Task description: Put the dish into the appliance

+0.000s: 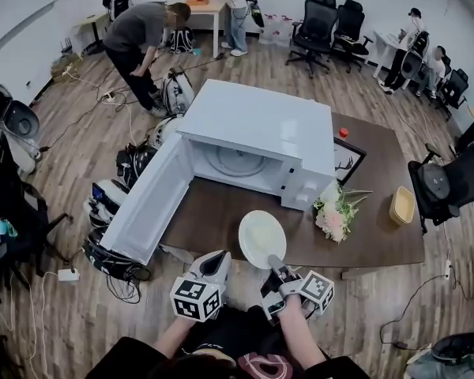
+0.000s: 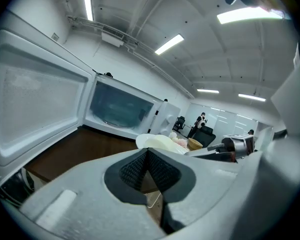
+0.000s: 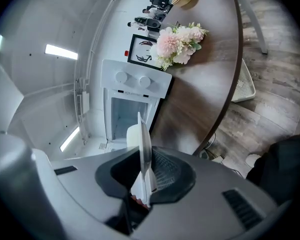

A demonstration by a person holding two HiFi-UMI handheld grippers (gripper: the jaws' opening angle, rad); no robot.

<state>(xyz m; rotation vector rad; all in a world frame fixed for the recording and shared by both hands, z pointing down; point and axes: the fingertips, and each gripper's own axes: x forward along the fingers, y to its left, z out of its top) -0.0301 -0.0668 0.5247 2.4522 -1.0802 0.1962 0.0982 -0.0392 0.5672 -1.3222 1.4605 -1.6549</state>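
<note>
Dish point(image 1: 261, 239), a pale round plate, is pinched at its near rim by the right tool point(image 1: 275, 264), whose pads are clamped on either face of it. The plate reaches out from the jaws toward the far side, over the near part of the desk point(image 1: 379, 243). Whether it clears the wood or skims it I cannot tell. The left tool point(image 1: 219, 260) sits just left of the plate with its pads pressed together on nothing, so the right hand is the one carrying and the one nearer the job

What the coming move turns on, as I judge it: the open cavity point(image 1: 237, 160) of the microwave point(image 1: 257, 121) lies beyond the plate and a little to the left, its mouth facing the person. The plate needs to travel away and slightly left, kept fairly flat to pass under the top of the opening and land on the turntable inside

The door point(image 1: 150, 200) is swung wide on the left and runs out toward the near left, well apart from the plate, so it should not hinder. On the right the control panel point(image 1: 304, 188) flanks the mouth. A bunch of pink and white flowers point(image 1: 332, 212) lies near the plate's right side, beside that corner of the microwave, and drifting right would risk brushing them. Further right and far are a framed picture point(image 1: 347, 160) and a yellow basket point(image 1: 401, 205), both out of the path
</note>
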